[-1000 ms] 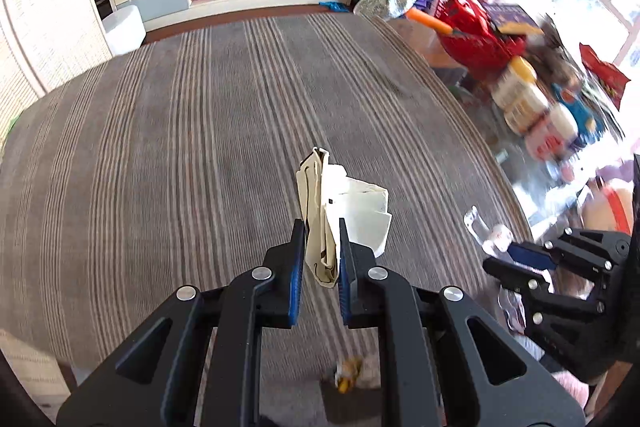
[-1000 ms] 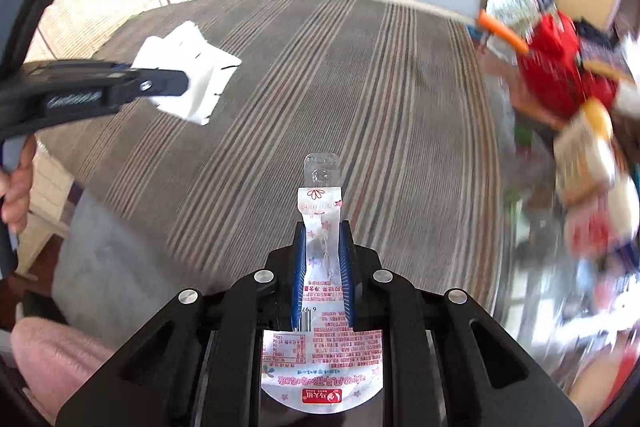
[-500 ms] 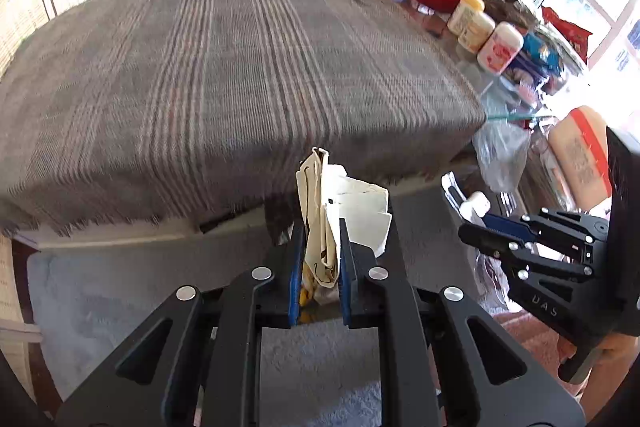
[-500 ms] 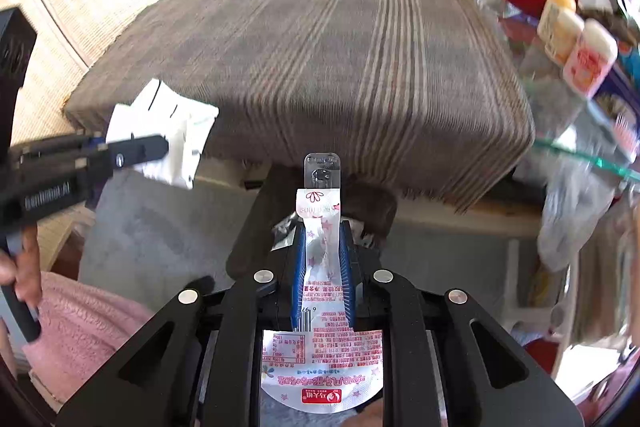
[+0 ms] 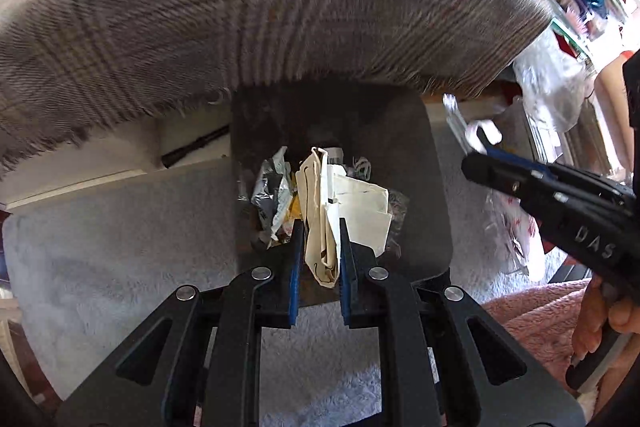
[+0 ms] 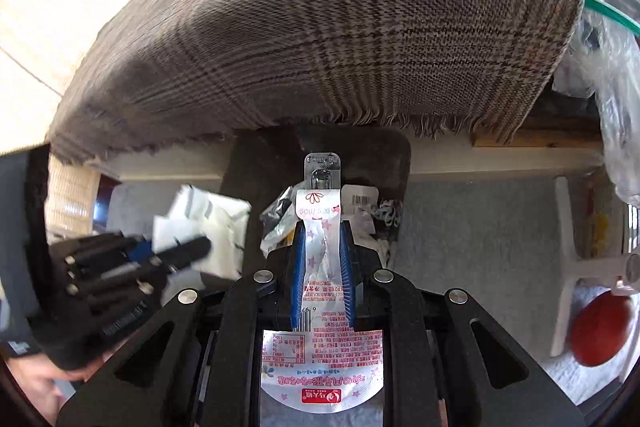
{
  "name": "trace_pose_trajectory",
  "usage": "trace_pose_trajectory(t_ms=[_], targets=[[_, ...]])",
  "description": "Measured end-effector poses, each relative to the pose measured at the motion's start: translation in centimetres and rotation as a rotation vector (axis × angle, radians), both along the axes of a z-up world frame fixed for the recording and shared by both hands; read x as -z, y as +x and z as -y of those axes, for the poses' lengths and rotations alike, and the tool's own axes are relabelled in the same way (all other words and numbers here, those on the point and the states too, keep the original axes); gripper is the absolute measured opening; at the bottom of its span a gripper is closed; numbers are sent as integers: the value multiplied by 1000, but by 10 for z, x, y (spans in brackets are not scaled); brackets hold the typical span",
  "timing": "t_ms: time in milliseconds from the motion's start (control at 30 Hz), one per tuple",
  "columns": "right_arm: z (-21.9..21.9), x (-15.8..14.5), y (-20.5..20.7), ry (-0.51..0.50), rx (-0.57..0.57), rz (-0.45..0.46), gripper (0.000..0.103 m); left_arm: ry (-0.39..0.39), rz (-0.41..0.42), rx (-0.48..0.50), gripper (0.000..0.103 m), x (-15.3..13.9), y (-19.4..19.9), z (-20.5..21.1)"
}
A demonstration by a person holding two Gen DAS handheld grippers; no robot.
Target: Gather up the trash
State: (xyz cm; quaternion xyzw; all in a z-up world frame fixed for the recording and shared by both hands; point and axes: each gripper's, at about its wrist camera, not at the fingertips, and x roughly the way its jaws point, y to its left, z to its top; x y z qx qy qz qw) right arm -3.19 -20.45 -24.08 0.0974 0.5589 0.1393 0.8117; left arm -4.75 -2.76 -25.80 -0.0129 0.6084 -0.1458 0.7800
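Both your grippers carry trash above the dark bin (image 5: 404,131).

Your left gripper (image 5: 319,227) is clamped on folded cream paper (image 5: 352,203), creased and marked with black lines. Your right gripper (image 6: 322,231) pinches a clear plastic wrapper (image 6: 320,247) printed with pink stars and red text.

Strong daylight is admitted from about 2 o'clock in the left wrist view, where the window area is blown out to white. Heavy fisheye bending is seen toward every rim, with dark vignetting at the corners. The plaid cloth (image 5: 280,7) is smeared by motion blur there, yet rendered crisply in the right wrist view. Deep shadow is cast under the cloth's fringe onto the bin (image 6: 256,163). The left claw (image 6: 180,251) is blurred at 9 o'clock.
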Motion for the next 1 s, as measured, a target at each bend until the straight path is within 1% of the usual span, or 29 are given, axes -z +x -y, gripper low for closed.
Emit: trace_pose_trajectory(t_ms=[100,167,267,333,367,400,433,467,567,600,633,667,733,767,833,867,900,933,1000], targets=[[-2,7,7,20,16,4,18,-7,-21,10,14,9,9,5],[-5,12,14,32,17,-11,19,-13,-42,10,15,18,13,8],[-10,20,23,32,20,-27,22,-20,-65,3,18,26,18,9],[-10,22,26,35,31,-31,23,-16,-62,0,31,26,20,7],[-10,22,28,32,36,-35,23,-8,-54,1,34,25,21,7],[-11,22,30,25,42,-35,31,-2,-48,2,39,24,21,7],[-11,21,31,20,48,-32,49,0,-40,1,42,22,21,5],[-9,20,32,24,58,-28,54,-3,-35,-1,42,20,21,4],[-3,15,31,28,77,-19,55,-4,-20,-7,46,13,18,0],[-1,14,31,26,82,-16,59,0,-13,-9,50,11,16,-3],[2,12,31,25,88,-12,68,6,-1,-12,55,7,14,-7],[7,7,28,22,103,0,74,12,13,-16,58,1,11,-11],[15,-5,22,12,121,28,96,10,47,-28,73,-12,8,-18],[19,-16,19,-1,127,56,100,4,65,-33,77,-21,7,-21],[24,-40,19,-27,124,115,100,-24,123,-35,95,-47,5,-28],[24,-55,19,-37,115,150,100,-49,155,-29,95,-62,5,-30],[24,-65,19,-45,112,174,100,-61,176,-25,95,-72,7,-30],[26,-79,18,-57,111,210,100,-68,211,-21,95,-89,9,-31],[26,-110,18,-80,106,311,100,-72,281,-21,95,-116,11,-30]])
